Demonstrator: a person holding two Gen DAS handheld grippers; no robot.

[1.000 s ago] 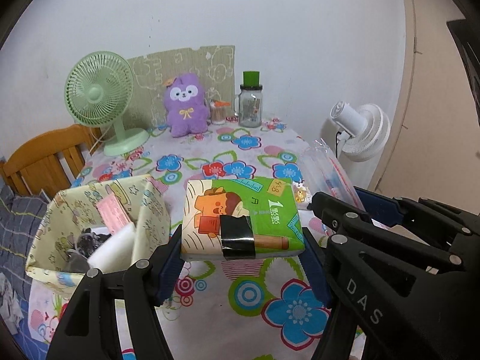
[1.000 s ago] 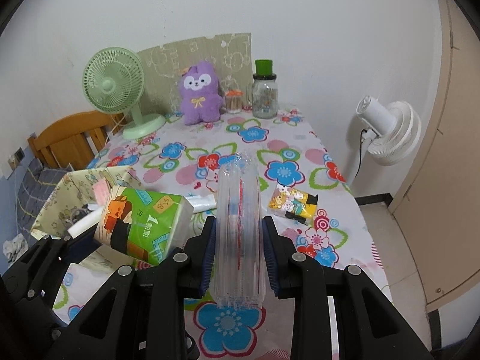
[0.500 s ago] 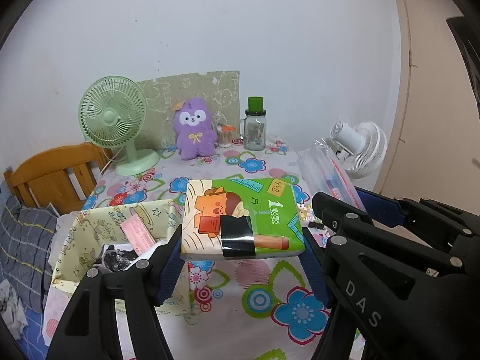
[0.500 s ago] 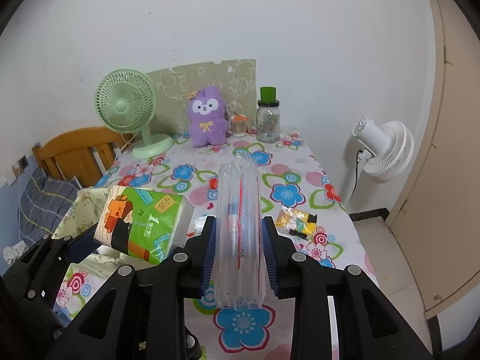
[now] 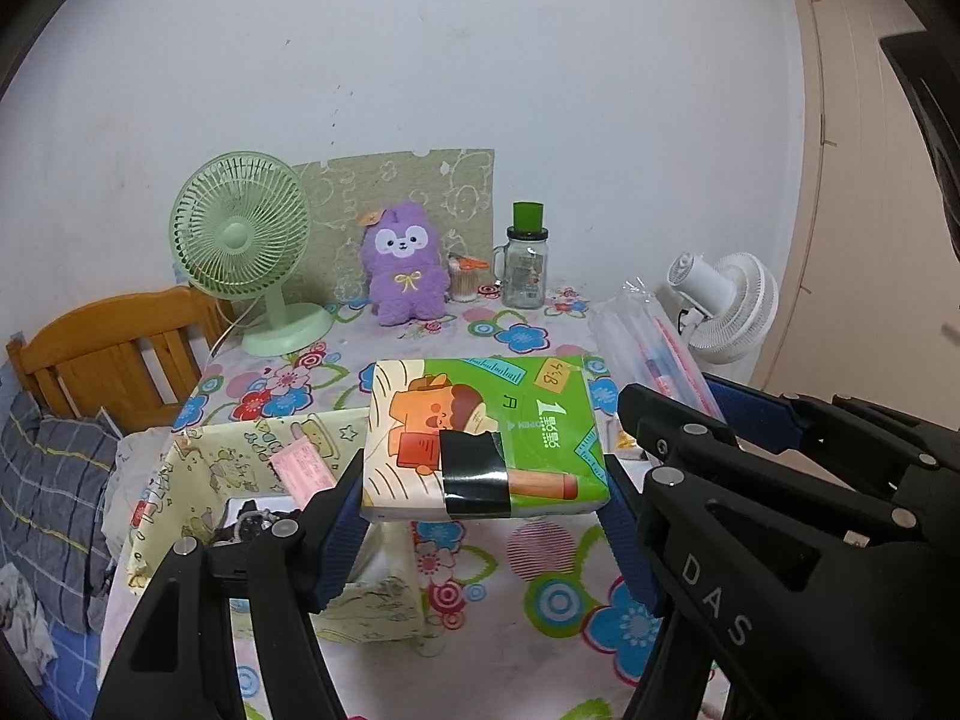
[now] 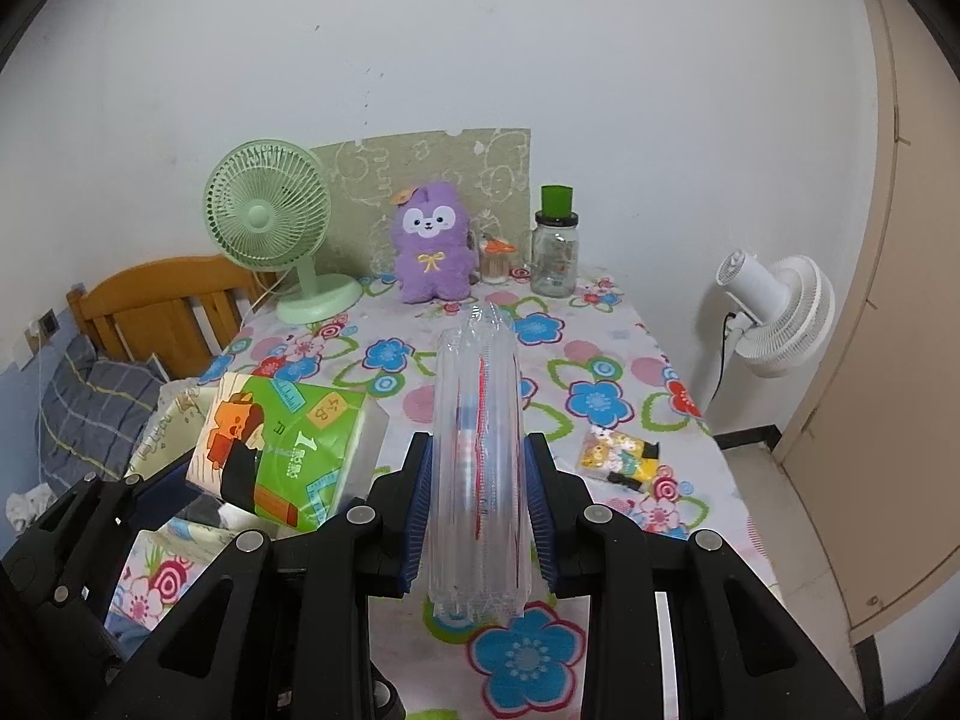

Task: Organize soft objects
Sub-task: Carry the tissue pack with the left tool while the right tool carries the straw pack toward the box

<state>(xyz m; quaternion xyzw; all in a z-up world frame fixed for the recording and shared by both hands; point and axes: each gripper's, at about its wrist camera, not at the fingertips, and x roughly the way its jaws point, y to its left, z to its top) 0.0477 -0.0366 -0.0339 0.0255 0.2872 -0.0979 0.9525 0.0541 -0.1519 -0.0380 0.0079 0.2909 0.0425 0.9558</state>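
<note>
My left gripper point(image 5: 483, 516) is shut on a green tissue pack point(image 5: 486, 438) with black tape, held above the table; the pack also shows in the right wrist view point(image 6: 282, 450). My right gripper point(image 6: 477, 510) is shut on a clear inflated air-cushion pack point(image 6: 477, 456), which shows at the right of the left wrist view point(image 5: 651, 354). A yellow patterned fabric bin point(image 5: 240, 468) holding a pink packet and other items sits at the table's left front edge. A purple plush toy point(image 6: 431, 243) sits at the back. A small yellow packet point(image 6: 618, 459) lies on the table's right side.
A green desk fan point(image 6: 270, 228), a green-lidded glass jar point(image 6: 555, 246) and a small cup stand at the back by a patterned board. The table has a floral cloth point(image 6: 600, 372). A wooden chair point(image 5: 114, 348) stands left, a white floor fan point(image 6: 774, 312) right.
Both grippers have drawn back and up from the table with their loads still held, so more of the wall and the table shows. The bin now lies lower in the left view.
</note>
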